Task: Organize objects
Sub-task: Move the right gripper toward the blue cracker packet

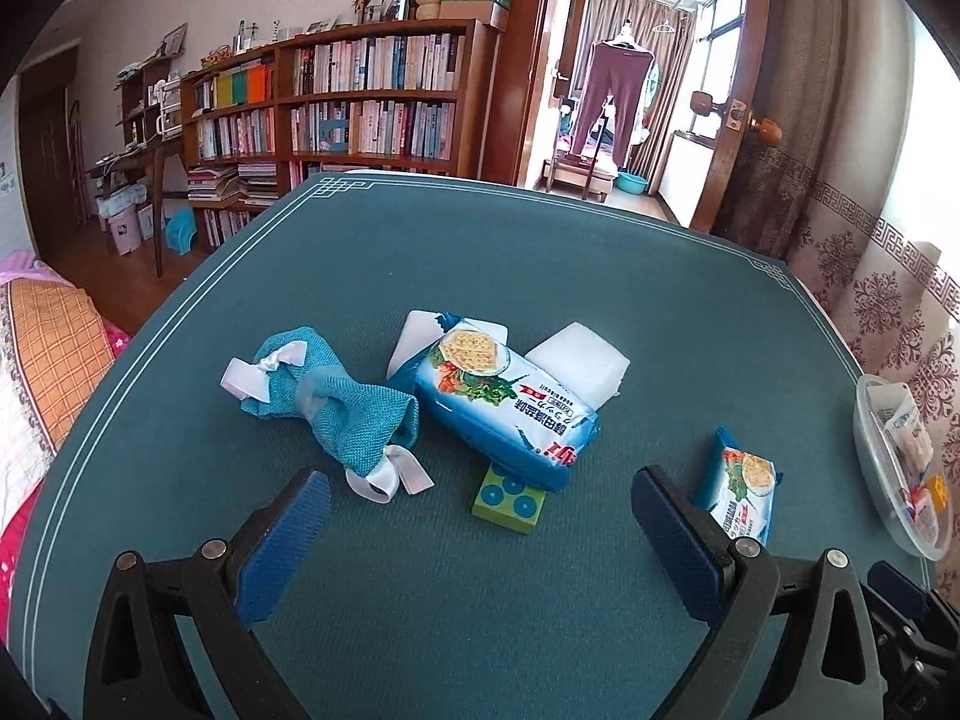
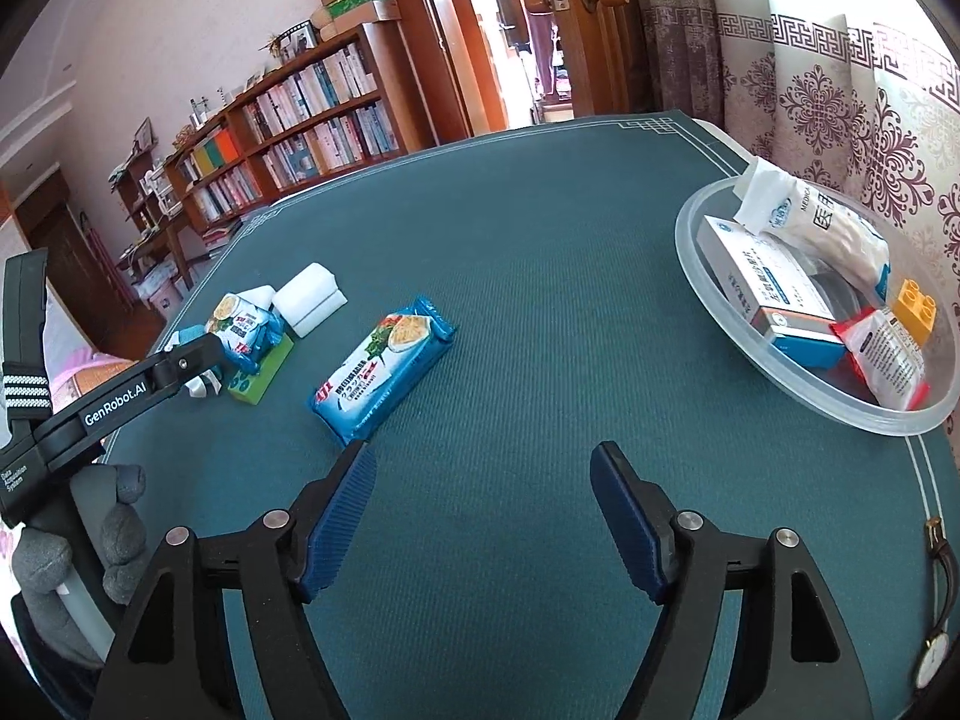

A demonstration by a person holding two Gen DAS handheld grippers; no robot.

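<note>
Though near hand-held gripper (image 2: 483, 480), cracker pack (image 2: 381, 369) apart.

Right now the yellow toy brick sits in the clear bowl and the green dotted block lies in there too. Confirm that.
Wrong on the green dotted block: the right wrist view shows it on the table, under a cracker pack. The yellow toy brick is in the clear bowl.

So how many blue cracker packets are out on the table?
2. One cracker packet lies in the cluttered pile, propped over the green block and white sponges. The other packet lies alone on the cloth, nearer the clear bowl.
</note>
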